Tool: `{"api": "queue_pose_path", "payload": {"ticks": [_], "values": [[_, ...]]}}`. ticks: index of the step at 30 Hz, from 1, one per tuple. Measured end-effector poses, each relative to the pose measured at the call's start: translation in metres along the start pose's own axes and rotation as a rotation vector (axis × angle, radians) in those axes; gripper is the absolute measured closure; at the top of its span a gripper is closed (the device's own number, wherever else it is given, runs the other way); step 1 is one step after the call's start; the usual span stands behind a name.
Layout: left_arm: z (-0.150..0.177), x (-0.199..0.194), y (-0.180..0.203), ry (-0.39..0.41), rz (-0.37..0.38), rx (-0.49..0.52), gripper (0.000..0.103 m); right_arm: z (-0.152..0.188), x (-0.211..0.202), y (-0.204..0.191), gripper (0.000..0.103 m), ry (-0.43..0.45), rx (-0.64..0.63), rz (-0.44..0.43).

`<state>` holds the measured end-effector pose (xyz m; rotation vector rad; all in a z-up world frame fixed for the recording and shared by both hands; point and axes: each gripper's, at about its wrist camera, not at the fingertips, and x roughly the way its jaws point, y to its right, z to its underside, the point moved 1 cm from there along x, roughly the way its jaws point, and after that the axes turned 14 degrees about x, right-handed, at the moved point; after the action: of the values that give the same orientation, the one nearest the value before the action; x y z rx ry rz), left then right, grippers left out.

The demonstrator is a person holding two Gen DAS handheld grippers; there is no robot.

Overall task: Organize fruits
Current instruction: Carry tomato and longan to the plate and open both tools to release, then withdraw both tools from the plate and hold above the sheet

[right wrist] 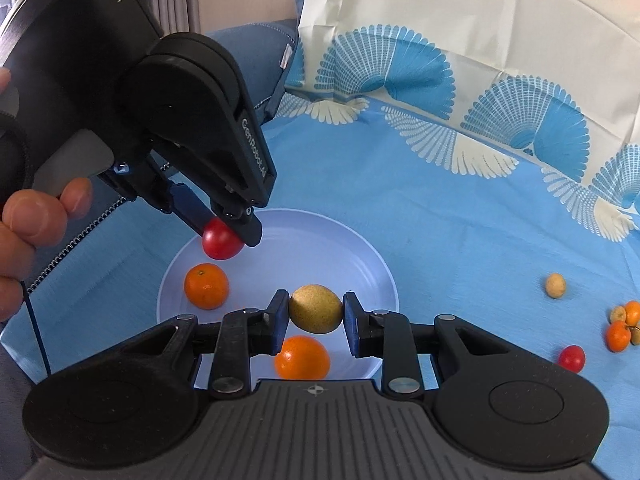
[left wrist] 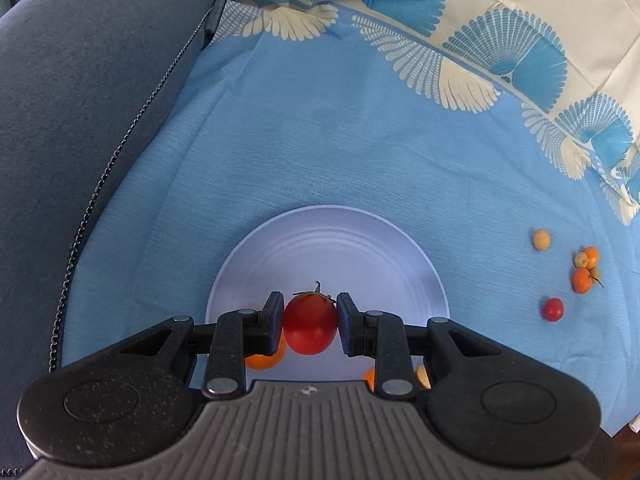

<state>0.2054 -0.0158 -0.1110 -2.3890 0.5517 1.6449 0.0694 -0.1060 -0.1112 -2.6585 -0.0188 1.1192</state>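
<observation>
Over the pale plate on the blue cloth, the left gripper is clamped on a red tomato, and the right gripper pinches a tan fruit. Two oranges lie in the plate; more fruit sits well to the right.

Through the left wrist camera I see my left tool clamped on a red tomato, its green stem pointing up, both blue pads pressed to its sides. It hangs over a pale plate on the blue patterned cloth covering the table. Under the tool an orange fruit lies on the plate's near left part, with another orange bit and a tan one peeking out at the near right. Far right on the cloth lie a tan fruit, a cluster of small oranges and a small red tomato. A dark blue cushion fills the left.
</observation>
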Motion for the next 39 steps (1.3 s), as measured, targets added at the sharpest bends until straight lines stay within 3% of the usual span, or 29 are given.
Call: {"api": "queue_pose_path", "payload": {"ticks": [6,8,9,10,12,14,19,31,39], "values": [[-0.003,0.010,0.001,-0.007,-0.023,0.018,0.072,-0.002,0.010,-0.003,0.073,-0.011,-0.029,-0.006],[-0.005,0.011,0.001,-0.004,-0.021,0.029,0.066,-0.002,0.013,-0.004,0.072,-0.015,-0.039,-0.004],[-0.005,0.010,0.001,0.001,-0.015,0.035,0.047,-0.003,0.014,-0.004,0.072,-0.015,-0.041,-0.003],[-0.005,0.008,0.001,0.010,-0.013,0.035,0.020,-0.003,0.014,-0.006,0.072,-0.013,-0.046,-0.003],[-0.003,0.000,0.000,0.052,-0.027,0.019,0.002,-0.004,0.013,-0.007,0.060,-0.004,-0.057,-0.007],[-0.001,-0.009,0.002,0.070,-0.027,0.026,0.002,-0.005,0.008,-0.007,0.030,0.015,-0.063,-0.002],[0.020,-0.027,0.008,0.057,-0.087,0.066,0.002,-0.003,-0.015,-0.003,0.014,0.023,-0.073,0.013],[0.100,-0.095,0.006,0.064,-0.136,0.060,0.002,0.021,-0.098,0.006,0.003,0.034,0.081,0.029],[0.137,-0.135,0.017,0.118,-0.180,0.070,0.000,0.038,-0.149,-0.009,0.001,0.104,0.054,0.019]]}}
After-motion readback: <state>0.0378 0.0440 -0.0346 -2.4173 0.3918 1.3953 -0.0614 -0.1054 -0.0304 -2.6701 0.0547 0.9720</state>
